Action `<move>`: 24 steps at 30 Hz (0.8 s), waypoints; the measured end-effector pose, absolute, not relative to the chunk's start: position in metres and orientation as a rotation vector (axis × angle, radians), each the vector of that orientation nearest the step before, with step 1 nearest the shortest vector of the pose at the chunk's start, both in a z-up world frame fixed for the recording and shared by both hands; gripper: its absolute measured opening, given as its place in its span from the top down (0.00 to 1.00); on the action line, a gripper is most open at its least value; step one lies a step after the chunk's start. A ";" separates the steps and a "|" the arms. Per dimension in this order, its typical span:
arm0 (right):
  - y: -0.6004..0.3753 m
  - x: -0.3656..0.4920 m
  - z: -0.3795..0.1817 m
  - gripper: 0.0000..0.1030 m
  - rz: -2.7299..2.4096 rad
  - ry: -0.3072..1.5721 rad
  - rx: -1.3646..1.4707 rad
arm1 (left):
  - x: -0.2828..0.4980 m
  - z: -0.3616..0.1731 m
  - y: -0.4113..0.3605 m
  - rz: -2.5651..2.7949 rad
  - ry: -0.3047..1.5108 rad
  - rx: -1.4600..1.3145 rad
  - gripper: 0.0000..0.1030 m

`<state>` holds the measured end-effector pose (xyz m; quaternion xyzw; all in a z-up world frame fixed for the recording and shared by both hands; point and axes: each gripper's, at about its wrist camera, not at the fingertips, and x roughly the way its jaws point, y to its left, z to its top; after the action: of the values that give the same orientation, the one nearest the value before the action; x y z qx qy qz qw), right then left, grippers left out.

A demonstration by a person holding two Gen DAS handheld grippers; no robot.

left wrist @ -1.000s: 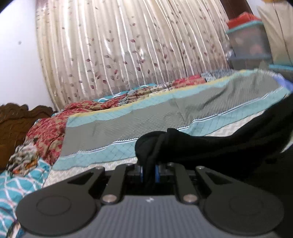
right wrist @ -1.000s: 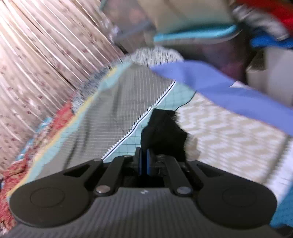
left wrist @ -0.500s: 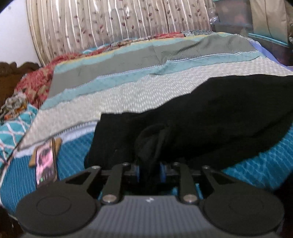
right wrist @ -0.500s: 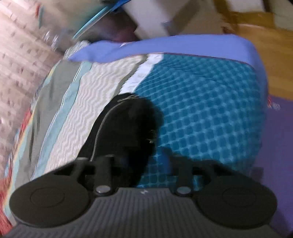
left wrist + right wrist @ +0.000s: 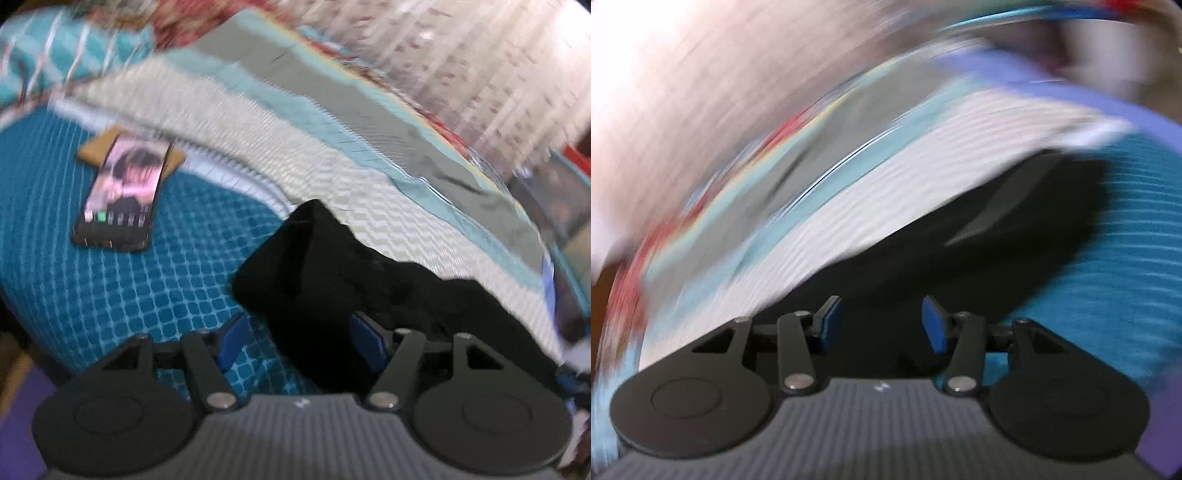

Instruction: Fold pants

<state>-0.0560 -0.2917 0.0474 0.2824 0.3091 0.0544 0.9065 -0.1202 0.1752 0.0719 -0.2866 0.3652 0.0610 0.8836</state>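
Note:
The black pants (image 5: 332, 280) lie on the bed, across the teal checked cover (image 5: 147, 288) and the pale zigzag band. My left gripper (image 5: 301, 341) is open, its blue pads (image 5: 232, 338) standing apart on either side of a bunched end of the pants. In the right wrist view, which is blurred by motion, the pants (image 5: 979, 229) lie flat ahead. My right gripper (image 5: 881, 323) is open just above their near edge, holding nothing.
A phone (image 5: 122, 199) with a lit screen lies on a brown card on the teal cover, left of the pants. Striped bedding (image 5: 332, 110) and patterned curtains (image 5: 480, 66) lie beyond. The bed's near edge drops to a purple floor mat (image 5: 22, 384).
Both grippers brought the pants down onto the bed and opened, letting go of the cloth. Both views are now swinging, the right one fast.

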 end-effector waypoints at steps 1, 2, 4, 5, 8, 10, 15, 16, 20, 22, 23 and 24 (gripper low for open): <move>-0.260 -0.046 0.053 0.50 0.223 0.660 0.501 | -0.117 0.067 0.178 0.124 0.767 -0.634 0.37; -0.227 -0.039 0.058 0.50 0.340 0.678 0.417 | -0.114 0.064 0.181 0.113 0.769 -0.672 0.36; -0.164 -0.030 0.066 0.45 0.539 0.698 0.265 | -0.111 0.058 0.179 0.072 0.775 -0.721 0.35; -0.132 -0.028 0.068 0.44 0.628 0.706 0.188 | -0.110 0.056 0.178 0.049 0.785 -0.735 0.35; -0.056 -0.027 0.068 0.42 0.820 0.713 -0.024 | -0.109 0.052 0.174 -0.003 0.810 -0.753 0.34; -0.015 -0.029 0.067 0.40 0.917 0.686 -0.171 | -0.111 0.051 0.177 -0.023 0.807 -0.785 0.23; 0.042 -0.029 0.064 0.26 1.078 0.589 -0.417 | -0.106 0.043 0.185 -0.068 0.805 -0.843 0.23; 0.050 -0.031 0.064 0.23 1.105 0.576 -0.458 | -0.103 0.042 0.184 -0.075 0.811 -0.842 0.26; 0.081 -0.037 0.061 0.20 1.141 0.513 -0.618 | -0.091 0.044 0.182 -0.074 0.813 -0.816 0.48; 0.087 -0.030 0.062 0.21 1.149 0.529 -0.619 | -0.086 0.050 0.183 -0.079 0.807 -0.807 0.66; 0.091 -0.024 0.062 0.22 1.153 0.553 -0.600 | -0.085 0.053 0.184 -0.079 0.798 -0.792 0.81; 0.093 -0.022 0.060 0.44 1.157 0.572 -0.585 | -0.083 0.061 0.185 -0.087 0.782 -0.776 0.83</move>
<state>-0.0218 0.0933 0.0602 -0.2685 0.2629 0.5314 0.7592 -0.0826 0.1853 0.0607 -0.3686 0.3712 -0.0413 0.8512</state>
